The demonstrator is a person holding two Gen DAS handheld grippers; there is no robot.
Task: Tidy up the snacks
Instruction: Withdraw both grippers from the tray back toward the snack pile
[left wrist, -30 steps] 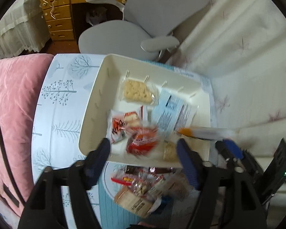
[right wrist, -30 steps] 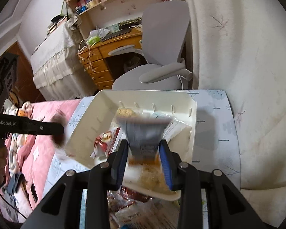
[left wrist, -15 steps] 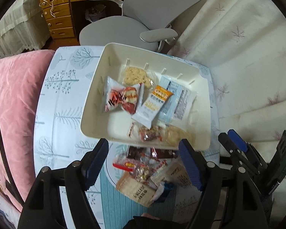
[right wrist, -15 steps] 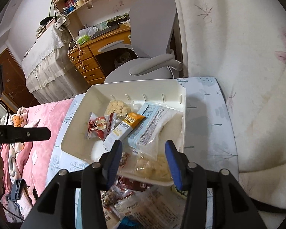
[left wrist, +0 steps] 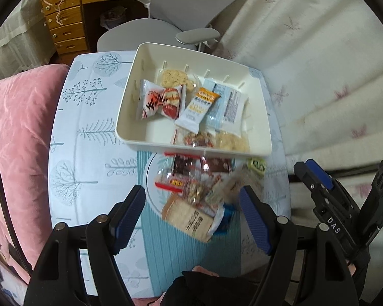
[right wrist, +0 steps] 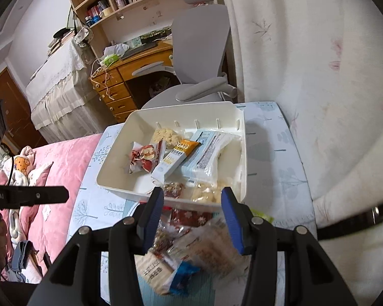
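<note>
Right claw (right wrist: 192,214) has just been opening, nothing between its jaws now (blue-and-white packet (right wrist: 206,150) dropped in the bin (right wrist: 243,153)), left claw (left wrist: 191,213) open, the snack pile (left wrist: 199,193) next.

1 bin (left wrist: 130,117) on the table (left wrist: 89,153), approx 6 snack packs in it: 1 red (left wrist: 163,99), 1 orange-white bar (left wrist: 199,107), 1 blue-white (left wrist: 224,104), 3 clear-wrapped. Loose pile (left wrist: 199,193) at bin's near edge: count unclear, overlapping. 1 chair (left wrist: 166,20), 1 desk (left wrist: 69,17).
</note>
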